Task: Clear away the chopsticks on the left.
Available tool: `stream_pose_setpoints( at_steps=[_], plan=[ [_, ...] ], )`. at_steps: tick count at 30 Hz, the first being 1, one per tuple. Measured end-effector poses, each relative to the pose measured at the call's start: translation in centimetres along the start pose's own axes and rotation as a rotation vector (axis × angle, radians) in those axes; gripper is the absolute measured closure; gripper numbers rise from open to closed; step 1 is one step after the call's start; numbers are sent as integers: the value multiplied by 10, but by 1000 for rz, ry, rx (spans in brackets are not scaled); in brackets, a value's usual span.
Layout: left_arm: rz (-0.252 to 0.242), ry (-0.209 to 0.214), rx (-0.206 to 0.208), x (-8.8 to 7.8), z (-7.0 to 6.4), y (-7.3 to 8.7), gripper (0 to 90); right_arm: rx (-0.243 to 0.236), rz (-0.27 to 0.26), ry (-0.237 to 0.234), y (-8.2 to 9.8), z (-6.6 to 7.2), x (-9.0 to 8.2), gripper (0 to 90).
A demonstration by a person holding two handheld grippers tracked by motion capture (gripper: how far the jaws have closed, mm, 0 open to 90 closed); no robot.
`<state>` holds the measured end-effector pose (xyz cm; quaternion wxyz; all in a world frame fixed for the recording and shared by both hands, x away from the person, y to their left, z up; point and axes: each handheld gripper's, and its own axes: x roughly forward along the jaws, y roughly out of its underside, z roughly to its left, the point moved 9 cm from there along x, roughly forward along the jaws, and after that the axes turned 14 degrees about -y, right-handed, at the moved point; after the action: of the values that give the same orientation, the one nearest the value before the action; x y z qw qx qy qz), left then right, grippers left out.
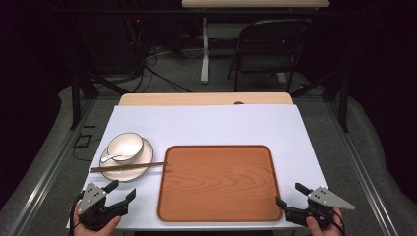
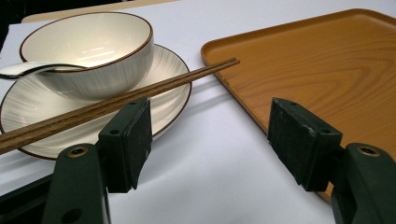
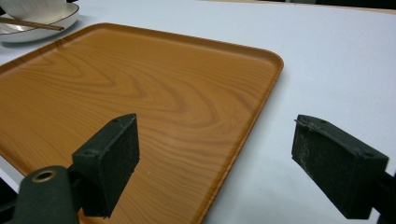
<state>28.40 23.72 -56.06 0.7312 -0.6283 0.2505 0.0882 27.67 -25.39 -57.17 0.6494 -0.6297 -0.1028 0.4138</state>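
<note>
Both grippers I hold idle with jaws spread and empty, left gripper [image 1: 120,191] nearest the chopsticks [image 1: 129,167] lying across the plate [image 1: 142,172] left of the tray [image 1: 220,183], right gripper [image 1: 290,195] at the tray's near right corner; I judge this the approach step, the next move calling for a low, aligned pinch.

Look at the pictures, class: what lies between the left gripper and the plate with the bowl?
Nothing: between the left gripper and the plate there is bare white table cover, as the high view and the left gripper view show.
</note>
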Motion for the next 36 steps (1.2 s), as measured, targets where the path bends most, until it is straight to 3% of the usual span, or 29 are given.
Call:
stream_pose_setpoints(
  at_steps=[10,13,16,25,28,36],
  plan=[
    [12,-13,-8,0,3,0,346,8,2,-3,0,-1,1,147],
    [18,-19,6,-1,2,0,352,10,3,-3,0,-1,1,147],
    [10,-61,46,-2,4,-2,370,9,-5,2,0,0,-1,147],
    [47,-46,2,-2,15,-7,366,14,-6,2,0,-1,-1,147],
    [33,-51,14,-3,18,-10,367,21,-6,-1,0,-1,0,147],
    [75,-53,83,-5,29,-19,437,19,-10,0,-1,0,-1,147]
  ],
)
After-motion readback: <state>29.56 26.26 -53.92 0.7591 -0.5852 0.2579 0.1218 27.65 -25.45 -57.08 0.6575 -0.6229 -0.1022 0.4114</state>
